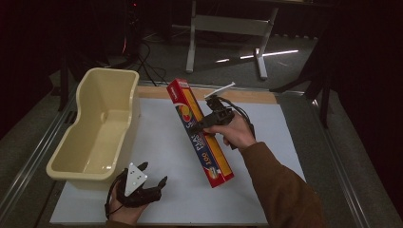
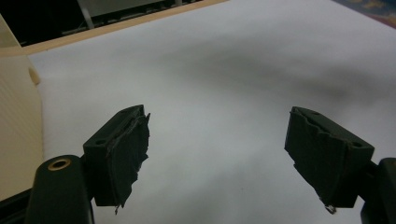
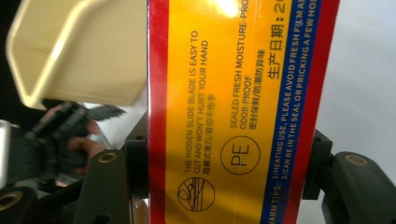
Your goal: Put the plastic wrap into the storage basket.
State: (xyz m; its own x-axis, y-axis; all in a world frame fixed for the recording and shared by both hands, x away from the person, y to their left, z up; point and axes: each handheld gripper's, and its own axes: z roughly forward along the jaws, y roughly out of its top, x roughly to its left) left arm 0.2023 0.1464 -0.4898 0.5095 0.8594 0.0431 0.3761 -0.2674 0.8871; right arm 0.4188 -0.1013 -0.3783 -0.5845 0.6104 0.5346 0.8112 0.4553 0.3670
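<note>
A long red, yellow and blue cling-film box [image 1: 199,130] is held above the white mat, tilted, its far end higher. My right gripper [image 1: 209,121] is shut on its middle; in the right gripper view the two jaws press both sides of the box [image 3: 233,116]. My left gripper [image 1: 151,178] rests low at the mat's near left, open, nothing between its jaws. In the left gripper view its fingers [image 2: 123,154] stand wide apart over bare mat. A cream plastic tub [image 1: 97,126] stands at the left, open and hollow.
The white mat [image 1: 266,142] covers the table, with a wooden strip [image 1: 247,96] along its far edge. The tub wall [image 2: 16,126] lies close to the left gripper. A metal stand [image 1: 228,28] and cables sit on the dark floor beyond.
</note>
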